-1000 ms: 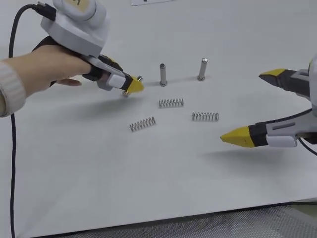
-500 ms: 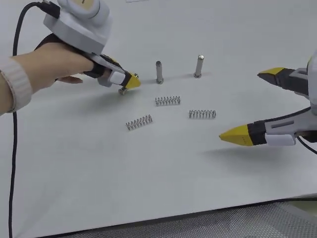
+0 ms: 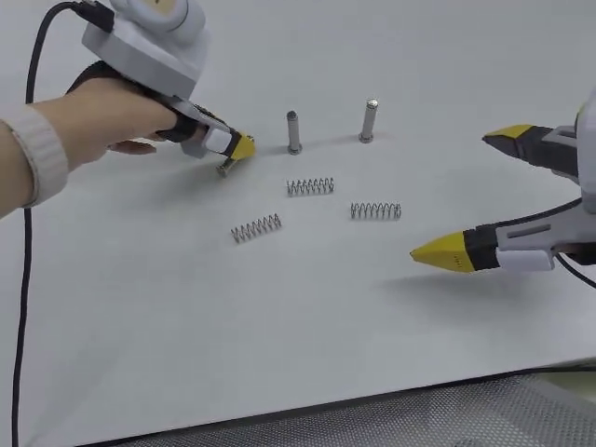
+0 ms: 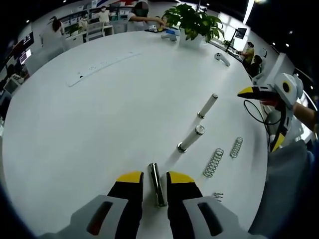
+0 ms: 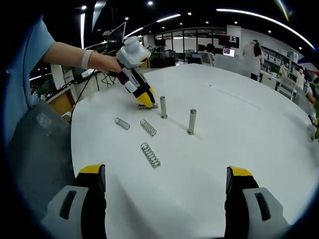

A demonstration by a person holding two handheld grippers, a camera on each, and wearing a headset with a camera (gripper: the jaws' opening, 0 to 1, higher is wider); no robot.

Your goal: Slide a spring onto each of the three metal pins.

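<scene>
My left gripper (image 3: 238, 148) (image 4: 153, 175) is shut on a metal pin (image 4: 157, 185), which lies along the jaws, its lower end (image 3: 224, 169) poking out close to the table. Two more pins (image 3: 293, 132) (image 3: 369, 121) stand upright to its right. Three springs lie flat in front of them: one in the middle (image 3: 310, 186), one right (image 3: 375, 210), one front left (image 3: 255, 228). My right gripper (image 3: 467, 196) (image 5: 165, 172) hovers wide open to the right of the springs, holding nothing. In the right gripper view the nearest spring (image 5: 149, 154) lies ahead of the jaws.
The white table (image 3: 279, 335) has bare room in front of the springs, and its dark front edge (image 3: 372, 400) runs along the bottom. A black cable (image 3: 23, 261) hangs at the far left. A potted plant (image 4: 194, 22) stands at the table's far side.
My left gripper has drawn back a little with the pin, which leans over more than before. The right gripper and the springs have stayed put; the camera shifted slightly.
</scene>
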